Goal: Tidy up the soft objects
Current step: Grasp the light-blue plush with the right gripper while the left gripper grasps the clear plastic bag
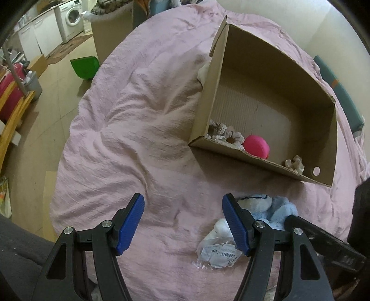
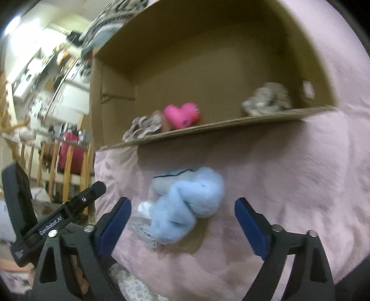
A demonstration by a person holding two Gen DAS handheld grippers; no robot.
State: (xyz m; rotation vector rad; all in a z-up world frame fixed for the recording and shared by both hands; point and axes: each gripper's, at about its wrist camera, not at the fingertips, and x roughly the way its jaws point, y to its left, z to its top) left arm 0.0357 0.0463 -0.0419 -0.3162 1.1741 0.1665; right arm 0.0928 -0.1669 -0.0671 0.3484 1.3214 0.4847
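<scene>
A light blue plush toy (image 2: 185,203) lies on the pink bedspread (image 2: 300,185), just in front of an open cardboard box (image 2: 208,58). My right gripper (image 2: 182,217) is open with the plush between its blue pads, not touching. The box holds a pink heart plush (image 2: 181,115) and grey-white fabric scrunchies (image 2: 266,99). My left gripper (image 1: 183,220) is open and empty over the bedspread, left of the blue plush (image 1: 277,208). A small white soft item in a clear plastic bag (image 1: 217,250) lies beside its right finger. The box (image 1: 266,69) stands ahead right.
The bed's left edge drops to a tiled floor with a green bin (image 1: 85,66), a grey bucket (image 1: 32,85), a wooden chair (image 1: 11,111) and a washing machine (image 1: 70,19). A teal cushion (image 1: 340,92) lies right of the box.
</scene>
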